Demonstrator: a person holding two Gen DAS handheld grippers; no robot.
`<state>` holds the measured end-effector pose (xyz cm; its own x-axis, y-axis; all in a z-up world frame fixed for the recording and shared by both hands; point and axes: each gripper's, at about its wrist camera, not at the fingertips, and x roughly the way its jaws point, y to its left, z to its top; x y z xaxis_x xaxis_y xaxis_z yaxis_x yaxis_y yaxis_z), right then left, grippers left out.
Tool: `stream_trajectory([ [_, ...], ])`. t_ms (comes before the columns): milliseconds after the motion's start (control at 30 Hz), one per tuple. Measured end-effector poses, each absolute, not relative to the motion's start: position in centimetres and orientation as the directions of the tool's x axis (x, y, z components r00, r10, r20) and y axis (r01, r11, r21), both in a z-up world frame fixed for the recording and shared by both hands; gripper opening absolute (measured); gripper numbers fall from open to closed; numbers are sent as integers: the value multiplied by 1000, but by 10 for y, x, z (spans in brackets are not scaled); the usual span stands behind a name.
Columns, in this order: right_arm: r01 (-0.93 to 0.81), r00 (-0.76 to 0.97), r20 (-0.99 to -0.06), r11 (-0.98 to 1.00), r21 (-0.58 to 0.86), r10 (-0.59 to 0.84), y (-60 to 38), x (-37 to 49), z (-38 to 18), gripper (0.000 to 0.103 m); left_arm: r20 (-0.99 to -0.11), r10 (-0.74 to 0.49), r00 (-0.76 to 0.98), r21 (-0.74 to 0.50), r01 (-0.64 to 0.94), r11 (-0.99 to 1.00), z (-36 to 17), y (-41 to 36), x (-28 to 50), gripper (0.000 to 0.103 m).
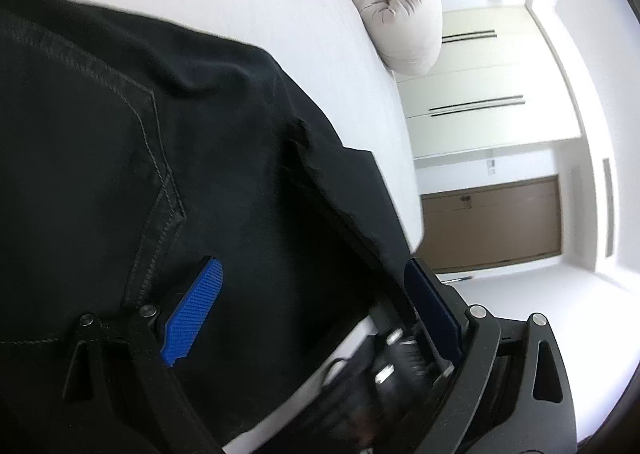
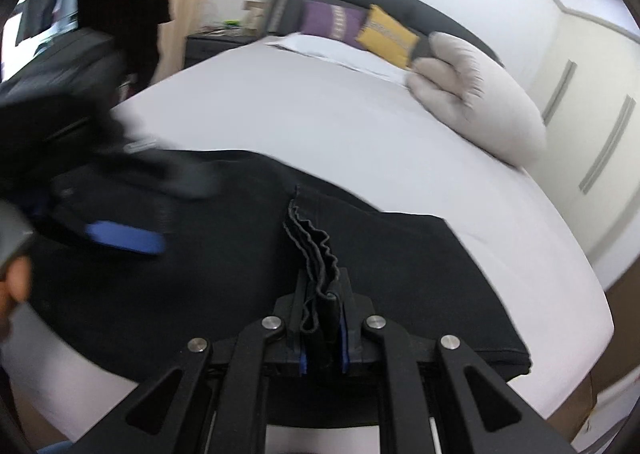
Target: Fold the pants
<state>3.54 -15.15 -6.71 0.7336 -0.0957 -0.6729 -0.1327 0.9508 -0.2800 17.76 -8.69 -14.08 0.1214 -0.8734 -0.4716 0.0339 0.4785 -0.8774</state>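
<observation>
Black pants (image 1: 140, 133) lie spread on a white bed, their stitched seams showing in the left wrist view. My left gripper (image 1: 312, 266) hovers just above the cloth, open wide, blue pads (image 1: 192, 310) far apart and pressing on nothing. Low between its fingers is a blurred black mechanism (image 1: 384, 370). In the right wrist view the pants (image 2: 400, 254) lie folded into a broad slab. My right gripper (image 2: 322, 282) is shut on a bunched, wavy stack of their edges. One blue pad (image 2: 124, 238) of the left gripper shows blurred at the left.
White sheet (image 2: 320, 113) stretches beyond the pants to a beige pillow (image 2: 476, 93), purple cushion (image 2: 332, 23) and yellow cushion (image 2: 386, 35) at the dark headboard. A person's hand (image 2: 16, 286) is at the left edge. Wardrobe doors (image 1: 472, 93) and a brown door (image 1: 492, 221) stand past the bed's side.
</observation>
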Motion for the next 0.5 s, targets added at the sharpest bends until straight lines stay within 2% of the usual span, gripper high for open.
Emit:
stream_trajectory([
  [167, -198, 691, -718, 937, -288, -75, -126, 34, -89, 13, -484, -868, 106, -872, 27, 489, -147, -90, 182, 93],
  [400, -251, 728, -685, 925, -285, -13, -108, 21, -71, 13, -467, -880, 87, -883, 10, 470, -150, -91, 181, 90],
  [467, -257, 727, -686, 926, -276, -2, -105, 16, -69, 13, -463, -883, 78, -885, 17, 465, -149, -89, 185, 76],
  [500, -259, 728, -686, 927, -273, 1, -100, 21, -66, 13, -462, -884, 69, -886, 13, 464, -149, -90, 188, 57],
])
